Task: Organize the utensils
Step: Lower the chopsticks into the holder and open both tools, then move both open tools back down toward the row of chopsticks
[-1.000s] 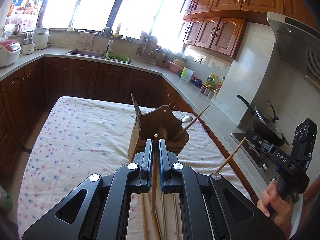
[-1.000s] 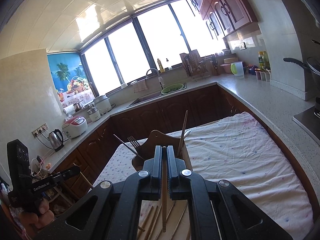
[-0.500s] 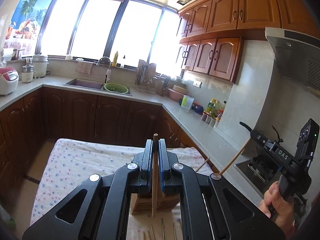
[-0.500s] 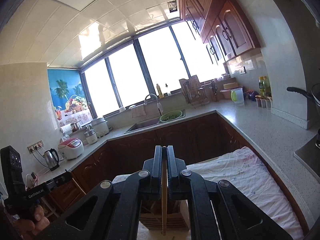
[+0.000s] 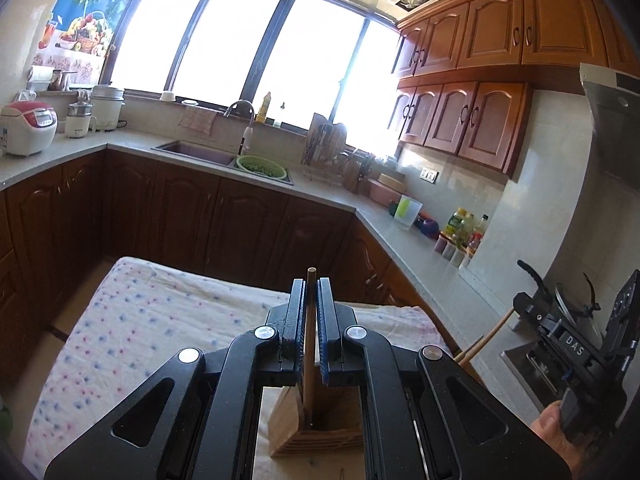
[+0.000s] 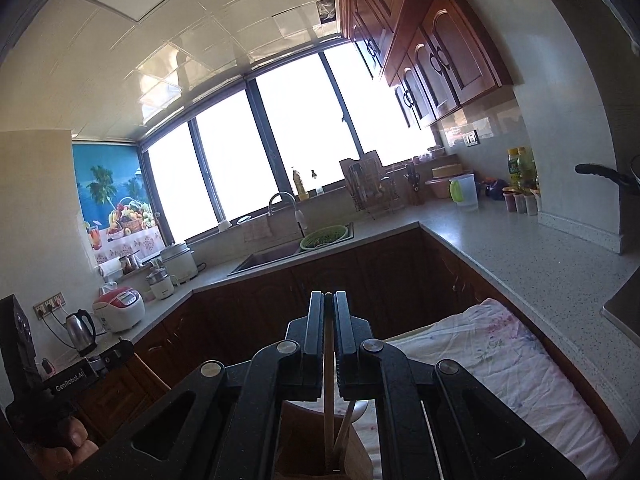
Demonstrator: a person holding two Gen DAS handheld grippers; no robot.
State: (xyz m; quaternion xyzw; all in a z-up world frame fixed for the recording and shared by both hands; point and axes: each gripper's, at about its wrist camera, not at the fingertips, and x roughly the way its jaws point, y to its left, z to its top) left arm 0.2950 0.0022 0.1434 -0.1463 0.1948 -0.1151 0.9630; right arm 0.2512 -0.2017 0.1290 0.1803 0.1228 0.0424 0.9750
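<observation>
My left gripper [image 5: 311, 292] is shut on a wooden chopstick [image 5: 309, 344] that hangs upright, its lower end inside a compartment of the wooden utensil holder [image 5: 316, 432] below. My right gripper [image 6: 328, 304] is shut on another chopstick [image 6: 328, 400], also upright, its lower end down in the holder [image 6: 304, 440] beside a metal spoon [image 6: 348, 416]. In the left wrist view the right gripper's chopstick [image 5: 486, 336] shows at the right, held by the other hand's gripper body [image 5: 576, 352].
The holder stands on a flower-print cloth [image 5: 152, 320] over the table. Dark cabinets and a grey counter [image 5: 360, 204] with sink, green colander [image 5: 262, 166] and bottles run behind. A stove with a pan [image 5: 568, 300] is at the right.
Both grippers rose and tilted up over the holder, each still holding its chopstick; the chopstick ends now reach down into the holder. The loose chopsticks on the cloth left view.
</observation>
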